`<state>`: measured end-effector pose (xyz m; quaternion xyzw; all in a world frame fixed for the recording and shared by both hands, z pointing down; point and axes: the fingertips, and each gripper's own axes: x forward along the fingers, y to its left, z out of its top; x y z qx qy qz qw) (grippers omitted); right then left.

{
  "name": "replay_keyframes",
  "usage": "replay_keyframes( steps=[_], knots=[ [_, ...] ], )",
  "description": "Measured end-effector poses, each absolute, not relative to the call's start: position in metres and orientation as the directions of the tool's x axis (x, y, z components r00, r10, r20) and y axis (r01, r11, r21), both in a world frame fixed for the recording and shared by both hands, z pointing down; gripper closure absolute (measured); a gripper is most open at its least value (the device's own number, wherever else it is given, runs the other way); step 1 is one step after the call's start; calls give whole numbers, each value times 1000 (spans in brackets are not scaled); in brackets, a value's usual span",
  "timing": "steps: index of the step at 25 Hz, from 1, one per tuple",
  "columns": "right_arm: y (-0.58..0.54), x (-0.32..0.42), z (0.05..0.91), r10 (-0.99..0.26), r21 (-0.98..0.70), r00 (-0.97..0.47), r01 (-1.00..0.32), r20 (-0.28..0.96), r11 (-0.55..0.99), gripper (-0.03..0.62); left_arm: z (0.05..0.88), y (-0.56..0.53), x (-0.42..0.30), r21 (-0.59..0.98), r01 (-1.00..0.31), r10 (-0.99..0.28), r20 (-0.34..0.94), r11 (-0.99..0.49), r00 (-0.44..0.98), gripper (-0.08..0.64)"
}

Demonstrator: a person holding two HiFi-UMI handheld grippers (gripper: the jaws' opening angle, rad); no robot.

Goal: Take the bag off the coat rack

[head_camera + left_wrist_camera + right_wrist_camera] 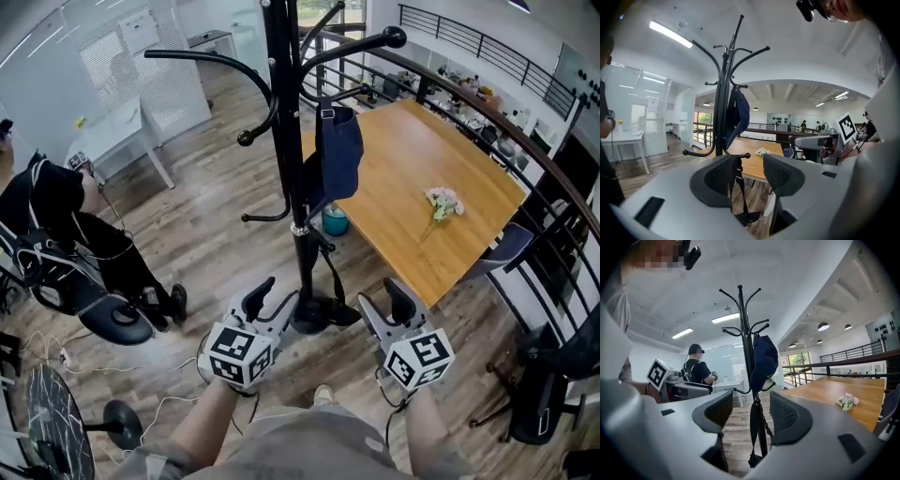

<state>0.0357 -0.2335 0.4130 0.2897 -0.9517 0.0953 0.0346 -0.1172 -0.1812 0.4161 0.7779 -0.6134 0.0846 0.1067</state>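
A dark blue bag (338, 155) hangs from a hook of the black coat rack (284, 141), with its long strap (330, 267) dangling down to the base. The same bag (737, 116) shows beside the pole in the left gripper view and as the bag (764, 360) in the right gripper view. My left gripper (273, 292) is low, near the rack's base, open and empty. On the other side of the pole my right gripper (379, 298) is also open with nothing in it. Both stand well below the bag.
A wooden table (422, 202) with a small flower bunch (442, 203) stands behind the rack. A teal container (335, 221) sits on the floor by it. A person in black (66, 220) is at the left by an office chair (117, 323). A railing (487, 112) curves along the right.
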Motion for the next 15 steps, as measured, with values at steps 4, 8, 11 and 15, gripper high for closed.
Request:
replay_keyframes(
  steps=[4, 8, 11, 15],
  knots=[
    [-264, 28, 432, -505, -107, -845, -526, 178, 843, 341, 432, -197, -118, 89, -980, -939, 282, -179, 197, 345],
    [-292, 25, 445, -489, -93, -847, -515, 208, 852, 339, 449, -214, -114, 96, -980, -931, 309, -174, 195, 345],
    [-301, 7, 460, -467, -78, -853, -495, 234, 865, 337, 462, -223, -118, 98, -979, -920, 335, -181, 203, 347],
    [-306, -19, 478, -435, -77, -859, -470, 270, 879, 337, 480, -238, -122, 115, -975, -905, 362, -192, 222, 345]
  ],
)
